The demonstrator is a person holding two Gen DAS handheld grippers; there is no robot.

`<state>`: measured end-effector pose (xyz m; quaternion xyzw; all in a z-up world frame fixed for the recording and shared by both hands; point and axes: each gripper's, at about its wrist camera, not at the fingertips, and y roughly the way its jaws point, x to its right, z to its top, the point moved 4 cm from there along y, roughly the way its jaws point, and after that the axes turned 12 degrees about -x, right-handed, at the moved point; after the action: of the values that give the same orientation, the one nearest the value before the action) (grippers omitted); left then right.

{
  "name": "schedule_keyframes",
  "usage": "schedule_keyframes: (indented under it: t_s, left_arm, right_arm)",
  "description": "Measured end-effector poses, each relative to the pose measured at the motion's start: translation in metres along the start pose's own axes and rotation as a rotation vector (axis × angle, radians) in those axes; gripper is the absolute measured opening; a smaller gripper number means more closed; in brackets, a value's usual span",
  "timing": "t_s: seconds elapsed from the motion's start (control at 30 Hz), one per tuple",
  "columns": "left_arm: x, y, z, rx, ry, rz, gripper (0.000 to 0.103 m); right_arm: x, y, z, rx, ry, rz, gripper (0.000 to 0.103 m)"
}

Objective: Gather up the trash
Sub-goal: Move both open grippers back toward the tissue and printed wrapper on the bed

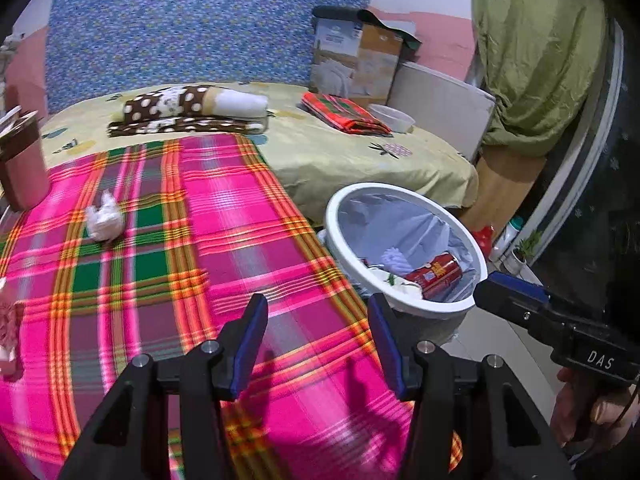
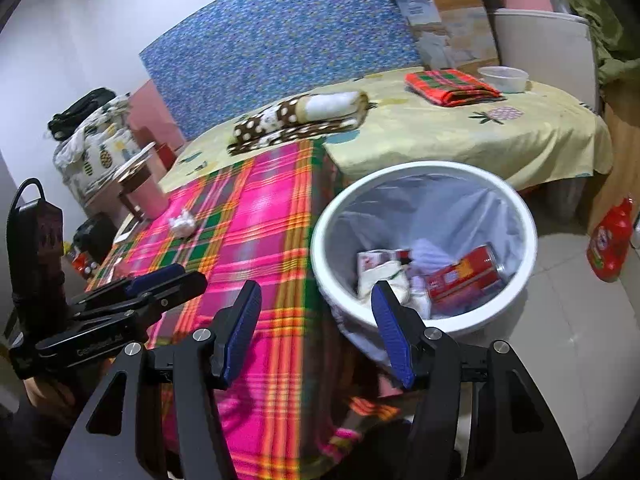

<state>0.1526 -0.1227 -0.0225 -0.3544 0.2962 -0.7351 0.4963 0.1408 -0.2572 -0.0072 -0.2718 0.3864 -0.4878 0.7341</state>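
Left gripper (image 1: 318, 312): fingers standing spread with nothing between them, hanging over the pink plaid cloth (image 1: 168, 264).
Right gripper (image 2: 316, 304): fingers standing spread, pinching nothing, pointing across the cloth's edge toward the bin.
Crumpled white tissue (image 1: 105, 218): lying on the plaid cloth, well apart from both grippers.
White bin (image 2: 320, 240): sitting on the floor just beside the cloth's edge, lined with a clear bag.
Bin contents: red can (image 2: 466, 274) and white wrappers (image 2: 384, 274) lying inside.

Pink-green plaid cloth (image 1: 224, 216), white bin (image 2: 324, 256), red can (image 2: 464, 276)
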Motion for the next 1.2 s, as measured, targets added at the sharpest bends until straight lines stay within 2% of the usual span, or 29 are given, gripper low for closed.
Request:
schedule_keyframes:
  t_s: [0.43,0.77,1.2]
  left_arm:
    - [-0.047,-0.028,-0.032,0.029,-0.092,0.100,0.054]
    - [-0.082,-0.042,-0.052,0.027,-0.173,0.155,0.054]
    - [-0.144,-0.067,-0.066,0.061,-0.283,0.266,0.054]
  right_arm:
    - [-0.052,0.013,-0.008,-0.005,-0.117,0.068,0.059]
    - [-0.082,0.030,-0.012,-0.077,-0.176,0.099,0.059]
    - [-0.117,0.046,-0.003,-0.108,-0.232,0.130,0.059]
